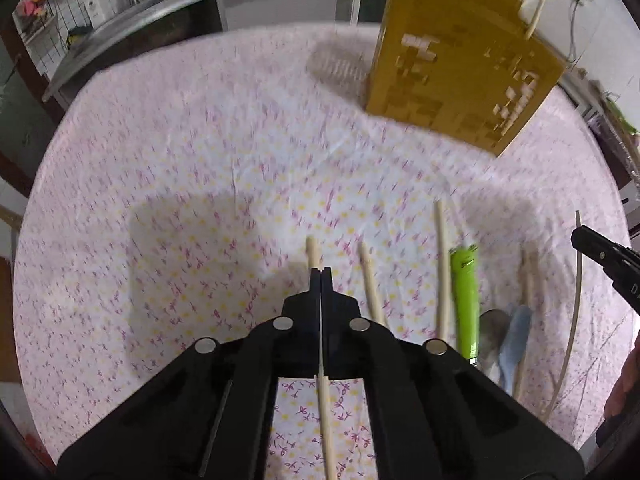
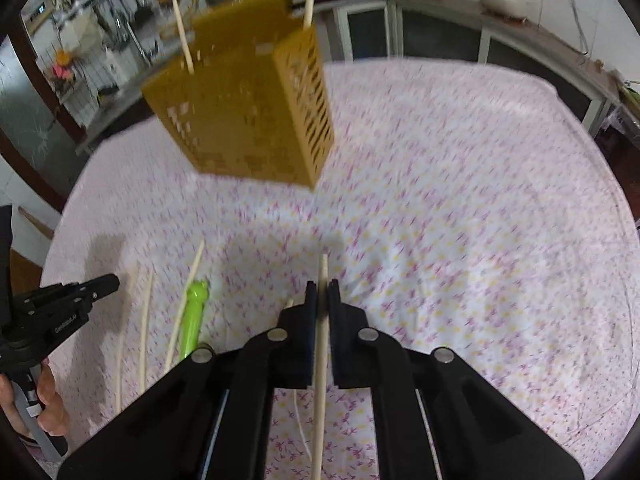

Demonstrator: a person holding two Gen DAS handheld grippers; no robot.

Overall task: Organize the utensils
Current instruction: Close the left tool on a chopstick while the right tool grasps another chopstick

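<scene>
Each gripper, left [image 1: 321, 276] and right [image 2: 322, 292], is clenched on one chopstick [image 1: 313, 252] [image 2: 322, 276] over the near cloth [image 1: 200, 160], so the pick-up seems done; next, carrying both to the far yellow holder [image 1: 460, 64].

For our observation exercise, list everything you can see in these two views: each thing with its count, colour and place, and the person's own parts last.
utensil holder: one, mustard yellow, perforated, far side of the table; two pale sticks stand in it
tablecloth: one, white with pink and yellow print, covers the table
loose chopsticks: several, pale wood, lying right of the left tool
green-handled utensil: one, bright green, among the loose chopsticks
spoon: one, grey metal, beside the green handle
blue utensil: one, pale blue, too blurred to name
kitchen counter: behind the table, cluttered
left tool: black, shut on a chopstick
right tool: black, shut on another chopstick
hand: one, gripping the left tool's handle
</scene>
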